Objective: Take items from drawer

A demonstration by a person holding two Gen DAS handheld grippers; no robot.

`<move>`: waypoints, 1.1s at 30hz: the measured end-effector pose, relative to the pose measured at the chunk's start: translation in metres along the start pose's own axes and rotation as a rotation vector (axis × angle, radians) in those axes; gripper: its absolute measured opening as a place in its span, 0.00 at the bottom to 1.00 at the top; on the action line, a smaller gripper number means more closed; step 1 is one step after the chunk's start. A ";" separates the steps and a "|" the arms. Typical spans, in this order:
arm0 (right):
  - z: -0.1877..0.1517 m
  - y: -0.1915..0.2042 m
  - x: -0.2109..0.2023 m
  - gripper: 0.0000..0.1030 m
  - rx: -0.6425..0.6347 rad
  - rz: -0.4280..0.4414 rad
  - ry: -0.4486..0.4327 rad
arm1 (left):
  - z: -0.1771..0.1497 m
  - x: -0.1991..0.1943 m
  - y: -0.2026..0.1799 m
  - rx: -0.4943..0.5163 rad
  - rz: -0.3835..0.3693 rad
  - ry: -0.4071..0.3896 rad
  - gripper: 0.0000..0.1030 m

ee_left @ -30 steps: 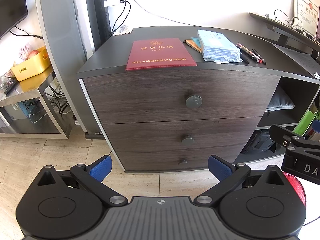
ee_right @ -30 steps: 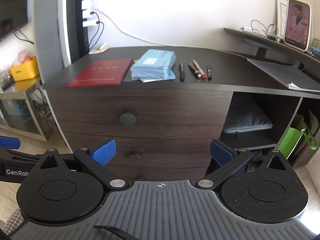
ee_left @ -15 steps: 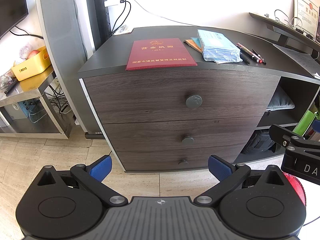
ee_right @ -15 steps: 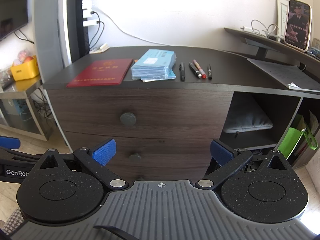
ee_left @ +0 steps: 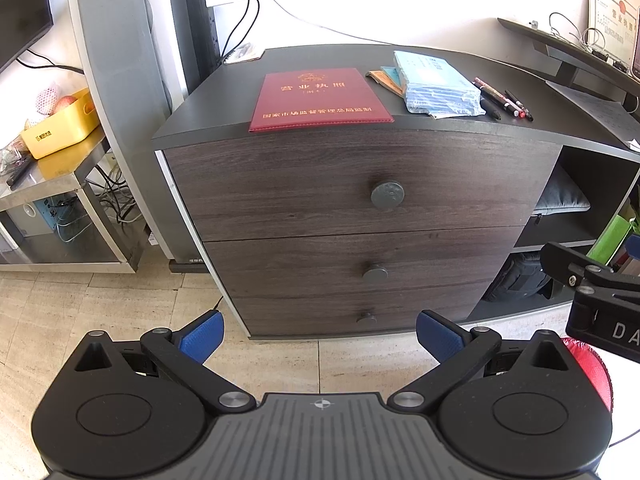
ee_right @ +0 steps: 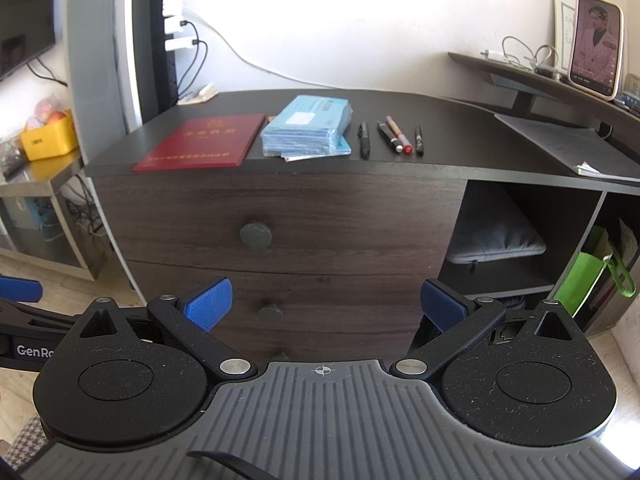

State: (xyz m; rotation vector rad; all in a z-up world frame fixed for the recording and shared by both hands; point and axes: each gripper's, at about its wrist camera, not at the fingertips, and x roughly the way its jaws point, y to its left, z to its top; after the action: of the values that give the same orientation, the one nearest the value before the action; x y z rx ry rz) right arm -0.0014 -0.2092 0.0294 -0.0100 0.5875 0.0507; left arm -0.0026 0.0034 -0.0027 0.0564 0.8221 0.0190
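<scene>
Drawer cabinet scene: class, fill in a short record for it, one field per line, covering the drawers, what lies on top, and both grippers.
drawers: three, all shut; top drawer knob, middle drawer knob, bottom drawer knob
cabinet top: red booklet, then stack of blue packets, then pens to the right
left gripper: open, empty, away from the cabinet
right gripper: open, empty, facing the drawer fronts
items taken out of a drawer: none in either gripper

Top drawer (ee_left: 360, 184) dark wood-grain, round grey knob (ee_left: 387, 195), shut flush above two lower shut drawers
</scene>
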 end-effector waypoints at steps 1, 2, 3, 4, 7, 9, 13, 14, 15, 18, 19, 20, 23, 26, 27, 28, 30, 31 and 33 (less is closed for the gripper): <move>0.000 0.000 0.000 1.00 0.001 0.000 0.001 | 0.000 0.000 0.000 0.001 -0.001 0.000 0.99; 0.000 -0.001 0.000 1.00 0.002 0.000 0.001 | 0.000 0.000 0.000 0.001 -0.002 0.000 0.99; 0.000 -0.001 0.000 1.00 0.003 0.000 0.002 | -0.001 0.000 -0.001 -0.001 -0.005 0.003 0.99; 0.000 0.000 0.001 1.00 0.004 0.000 0.002 | -0.001 0.000 0.000 -0.004 -0.017 0.009 0.99; 0.000 0.000 0.001 1.00 0.009 0.001 0.000 | -0.001 -0.001 0.000 -0.006 -0.048 0.030 0.99; 0.000 -0.001 0.001 1.00 0.018 0.000 -0.001 | -0.002 0.001 -0.004 0.022 -0.034 0.053 0.99; 0.000 -0.004 0.001 1.00 0.039 -0.010 -0.016 | -0.004 0.005 -0.004 0.034 -0.003 0.088 0.99; 0.000 -0.005 0.001 1.00 0.048 -0.015 -0.023 | -0.004 0.005 -0.003 0.030 0.003 0.089 0.99; 0.000 -0.007 0.001 1.00 0.064 -0.018 -0.024 | -0.004 0.005 -0.002 0.025 0.003 0.087 0.99; 0.000 -0.013 0.002 1.00 0.111 -0.027 -0.030 | -0.002 0.005 0.003 0.013 0.005 0.084 0.99; 0.001 -0.016 0.003 1.00 0.128 -0.030 -0.033 | -0.001 0.005 0.003 0.011 0.003 0.085 0.99; 0.002 -0.019 0.003 1.00 0.148 -0.030 -0.035 | -0.001 0.005 0.004 0.009 0.001 0.087 0.99; 0.003 -0.026 0.004 1.00 0.199 -0.035 -0.029 | -0.001 0.008 0.004 0.009 -0.021 0.103 0.99; 0.005 -0.028 0.007 1.00 0.200 -0.066 -0.016 | -0.001 0.008 0.004 0.011 -0.050 0.103 0.99; 0.005 -0.028 0.008 1.00 0.197 -0.077 -0.012 | -0.001 0.007 0.004 0.010 -0.057 0.100 0.99; 0.006 -0.028 0.008 1.00 0.195 -0.088 -0.008 | 0.000 0.008 0.003 0.011 -0.058 0.101 0.99; 0.007 -0.028 0.010 1.00 0.190 -0.110 0.000 | 0.001 0.009 0.001 0.017 -0.053 0.107 0.99; 0.008 -0.028 0.010 1.00 0.183 -0.111 0.000 | 0.001 0.010 0.001 0.017 -0.059 0.112 0.99; 0.008 -0.029 0.009 1.00 0.158 -0.087 -0.007 | 0.001 0.011 0.002 0.013 -0.080 0.120 0.99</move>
State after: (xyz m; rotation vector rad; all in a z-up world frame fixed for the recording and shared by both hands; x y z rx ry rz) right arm 0.0124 -0.2374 0.0309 0.1179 0.5820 -0.0805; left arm 0.0056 0.0059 -0.0103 0.0352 0.9440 -0.0591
